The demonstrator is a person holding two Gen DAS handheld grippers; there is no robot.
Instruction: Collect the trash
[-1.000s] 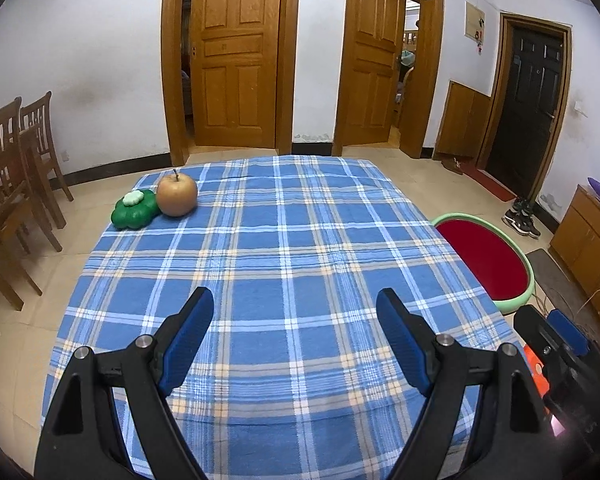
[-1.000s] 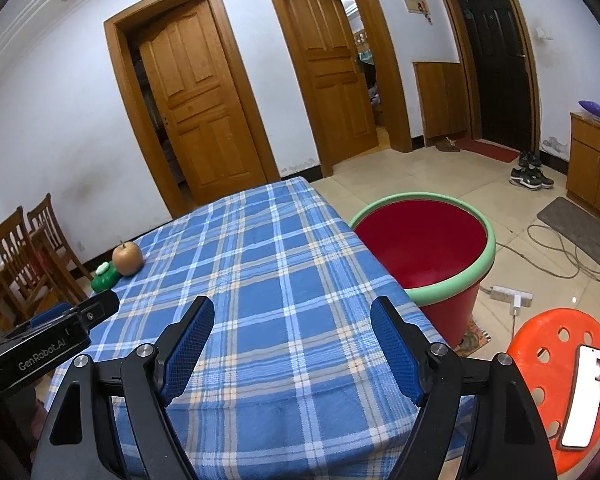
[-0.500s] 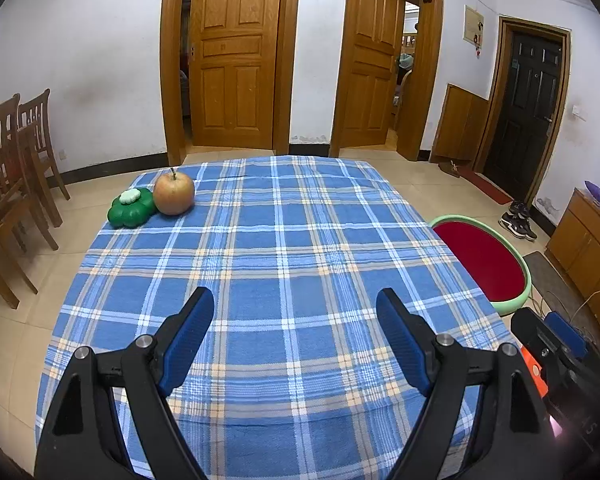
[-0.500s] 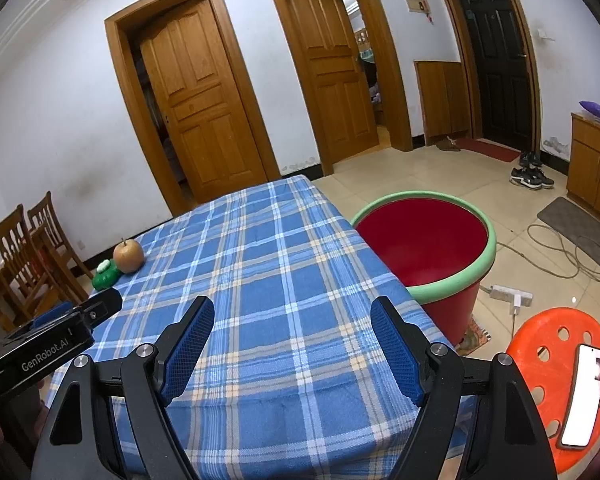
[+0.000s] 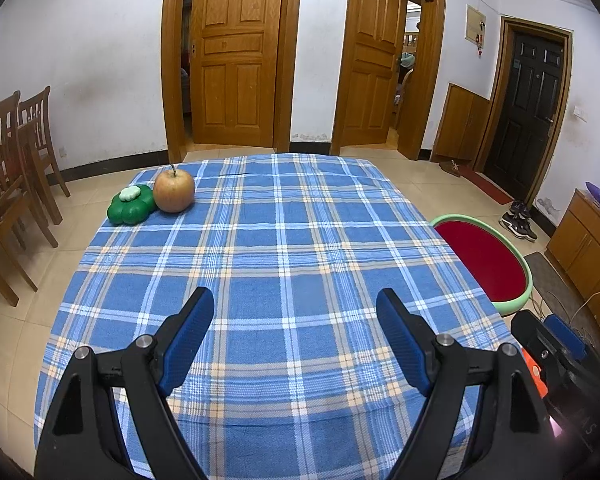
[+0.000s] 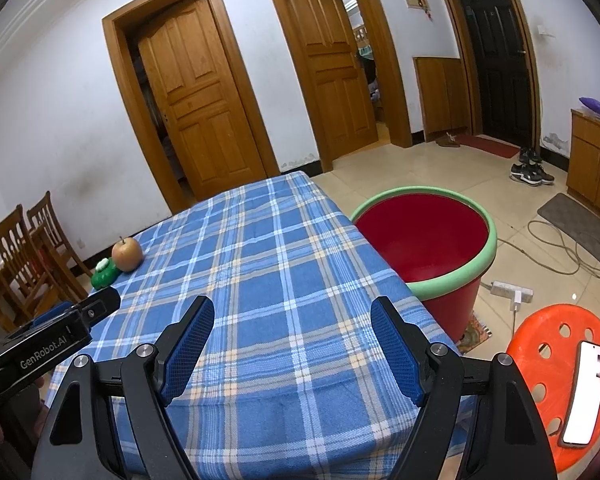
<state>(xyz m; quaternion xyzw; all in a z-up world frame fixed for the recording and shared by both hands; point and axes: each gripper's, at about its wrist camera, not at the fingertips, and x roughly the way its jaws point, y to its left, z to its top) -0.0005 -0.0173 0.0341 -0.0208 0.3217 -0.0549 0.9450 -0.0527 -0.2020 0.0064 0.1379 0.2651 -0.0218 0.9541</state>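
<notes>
An apple and a green flower-shaped object sit side by side at the far left corner of the blue plaid table; both also show in the right wrist view, apple and green object. A red bin with a green rim stands on the floor right of the table, also seen in the left wrist view. My left gripper is open and empty above the table's near edge. My right gripper is open and empty above the near right part of the table.
Wooden chairs stand left of the table. An orange stool with a phone on it stands at the near right. A power strip and cables lie on the floor. Doors line the far wall.
Both views have shifted slightly; the left gripper has moved a little forward and up over the table. Both grippers stay open. The apple and green object have not moved.
</notes>
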